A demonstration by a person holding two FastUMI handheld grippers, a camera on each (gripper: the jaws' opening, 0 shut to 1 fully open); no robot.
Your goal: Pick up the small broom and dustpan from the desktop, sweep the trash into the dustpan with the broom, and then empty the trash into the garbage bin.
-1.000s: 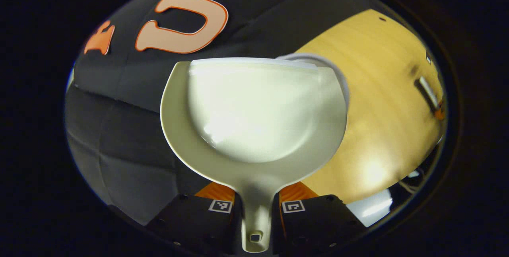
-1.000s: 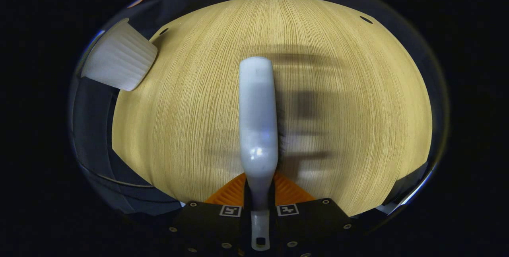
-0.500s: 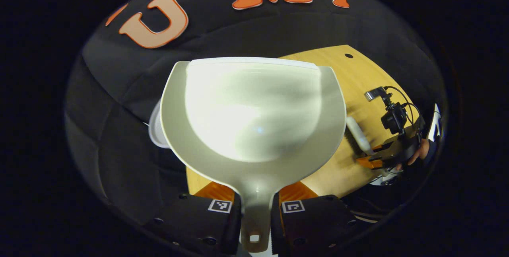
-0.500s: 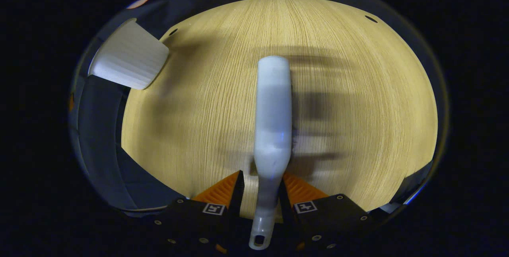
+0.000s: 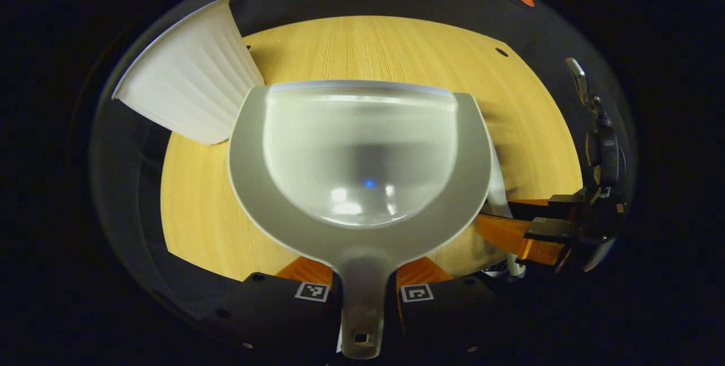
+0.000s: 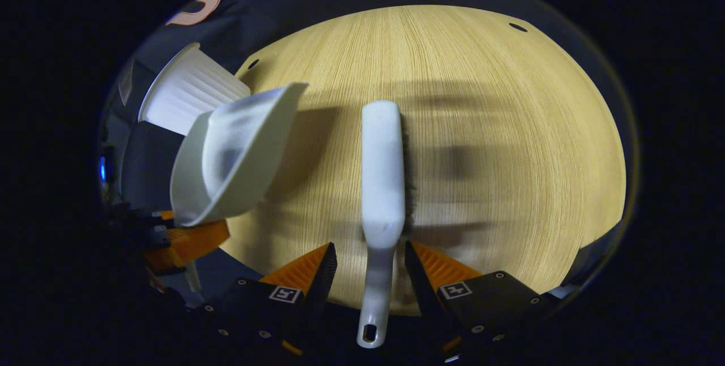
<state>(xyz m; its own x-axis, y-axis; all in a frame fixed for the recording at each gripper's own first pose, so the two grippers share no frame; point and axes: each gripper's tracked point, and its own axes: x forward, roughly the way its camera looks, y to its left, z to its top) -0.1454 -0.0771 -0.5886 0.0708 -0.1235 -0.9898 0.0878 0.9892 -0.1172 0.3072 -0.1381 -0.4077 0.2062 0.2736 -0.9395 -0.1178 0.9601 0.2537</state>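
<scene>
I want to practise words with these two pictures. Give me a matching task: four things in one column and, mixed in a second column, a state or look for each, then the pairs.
Things:
1. dustpan
2. broom
3. garbage bin
4. desktop

States:
A. white, with a ribbed wall
B. clamped by its handle in the left hand-held gripper
C. handle between the open fingers of the right hand-held gripper
D. pale wood grain

Pairs: 1-B, 2-C, 3-A, 4-D
</scene>
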